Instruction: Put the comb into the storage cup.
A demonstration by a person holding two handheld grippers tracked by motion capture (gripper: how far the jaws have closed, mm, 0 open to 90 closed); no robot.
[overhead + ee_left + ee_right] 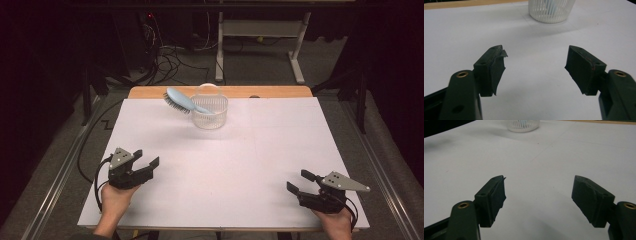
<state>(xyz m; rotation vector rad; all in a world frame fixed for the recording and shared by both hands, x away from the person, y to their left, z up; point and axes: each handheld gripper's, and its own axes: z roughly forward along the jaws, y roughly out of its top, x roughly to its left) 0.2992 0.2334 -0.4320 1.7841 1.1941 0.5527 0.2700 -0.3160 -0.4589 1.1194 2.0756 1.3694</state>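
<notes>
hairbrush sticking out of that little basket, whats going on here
A person holds a two-jaw gripper in each hand, low at the near corners of the white table. The left gripper and the right gripper both stand open with nothing between the jaws. At the far side, the light blue hairbrush leans handle-down in the clear ribbed basket, its bristle head hanging over the rim. Neither gripper is touching them.

Brush (pixel 181 100): light blue, dark bristles. Basket (pixel 210 113): clear white, vertically ribbed. Bench (pixel 225 165): white top, wooden far edge. Hand-held grippers: black.
</notes>
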